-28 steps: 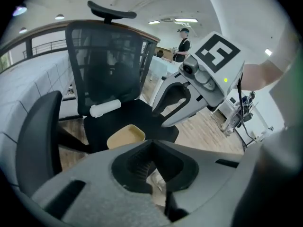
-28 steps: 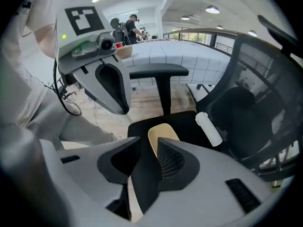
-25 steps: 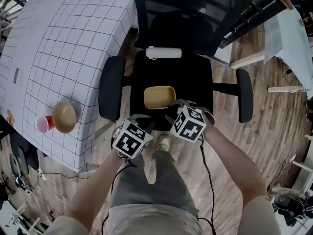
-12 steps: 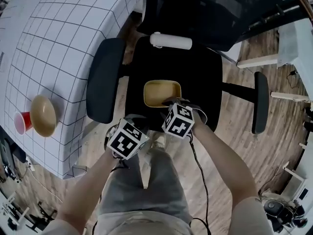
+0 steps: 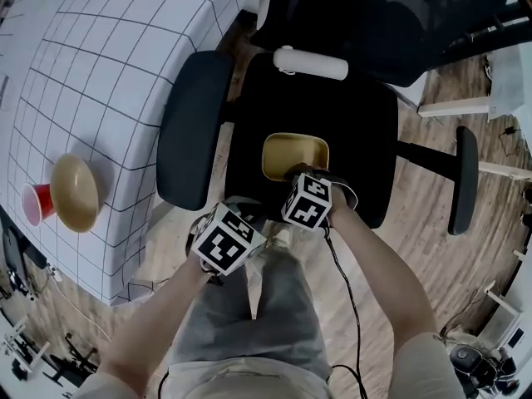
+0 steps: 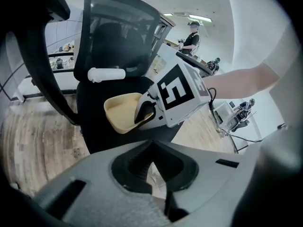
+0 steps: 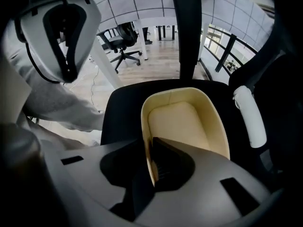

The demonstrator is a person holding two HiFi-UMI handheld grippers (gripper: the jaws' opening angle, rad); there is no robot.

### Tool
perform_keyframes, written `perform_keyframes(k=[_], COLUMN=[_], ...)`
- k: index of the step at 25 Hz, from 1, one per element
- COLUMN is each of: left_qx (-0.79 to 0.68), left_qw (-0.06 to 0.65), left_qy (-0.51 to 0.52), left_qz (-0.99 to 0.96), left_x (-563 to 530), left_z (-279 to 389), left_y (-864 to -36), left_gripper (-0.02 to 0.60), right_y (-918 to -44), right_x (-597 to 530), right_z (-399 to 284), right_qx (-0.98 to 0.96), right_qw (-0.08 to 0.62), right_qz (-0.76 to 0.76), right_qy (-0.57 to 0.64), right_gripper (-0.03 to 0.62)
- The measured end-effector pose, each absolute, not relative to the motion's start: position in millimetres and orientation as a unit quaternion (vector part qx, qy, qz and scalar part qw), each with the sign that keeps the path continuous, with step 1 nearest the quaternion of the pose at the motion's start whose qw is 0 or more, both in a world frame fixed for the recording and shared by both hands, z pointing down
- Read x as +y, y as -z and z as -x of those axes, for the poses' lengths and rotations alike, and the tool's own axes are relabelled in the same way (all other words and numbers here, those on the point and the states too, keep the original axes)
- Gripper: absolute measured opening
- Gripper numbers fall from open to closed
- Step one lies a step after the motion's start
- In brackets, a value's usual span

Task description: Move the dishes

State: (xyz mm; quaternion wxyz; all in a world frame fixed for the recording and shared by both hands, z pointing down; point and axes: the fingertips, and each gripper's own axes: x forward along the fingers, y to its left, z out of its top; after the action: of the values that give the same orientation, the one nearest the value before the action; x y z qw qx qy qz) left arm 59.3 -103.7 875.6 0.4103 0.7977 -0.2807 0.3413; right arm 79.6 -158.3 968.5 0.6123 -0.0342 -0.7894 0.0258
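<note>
Cream dish sits flat and mouth-up on the black chair seat, pinched at its near rim.

My right tongs are closed on that rim, one jaw inside the wall and one outside. My left tongs are closed on nothing, hanging off the seat's front edge. I judge the dish light, stiff and a bit slick, likely plastic. A one-sided rim grip could let it tip, so a second hold on the far rim would steady it. Its long axis seems to run across the seat, roughly in line with my right jaws.
</note>
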Motion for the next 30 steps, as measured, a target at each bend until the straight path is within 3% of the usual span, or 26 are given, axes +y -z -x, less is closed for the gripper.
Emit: perform_keyframes(k=[12,22,30], left_qx=[-0.273,-0.300,-0.365], left_qw=[0.381,0.331,0.274], left_qy=[-0.338,-0.308,-0.222], left_qz=[-0.816,-0.840,-0.862], left_x=[-98.3,-109.9,-121.1], left_z=[-69.6,-63.0,-37.0], left_y=[-815.4,-683.7,-532.8], left_gripper=[0.014,0.014,0.014], right_y=[-904.3,-706.4,-530.2], right_x=[-163.2,-188.3,-181.5], right_z=[-88.5,-89.8,-91.9], right_qx=[-0.799,-0.843,-0.868], right_qw=[0.599,0.527,0.466], right_qz=[-0.012,-0.097,-0.174], right_qy=[-0.058,-0.049,0.002], right_gripper=[0.029,0.029,0.029])
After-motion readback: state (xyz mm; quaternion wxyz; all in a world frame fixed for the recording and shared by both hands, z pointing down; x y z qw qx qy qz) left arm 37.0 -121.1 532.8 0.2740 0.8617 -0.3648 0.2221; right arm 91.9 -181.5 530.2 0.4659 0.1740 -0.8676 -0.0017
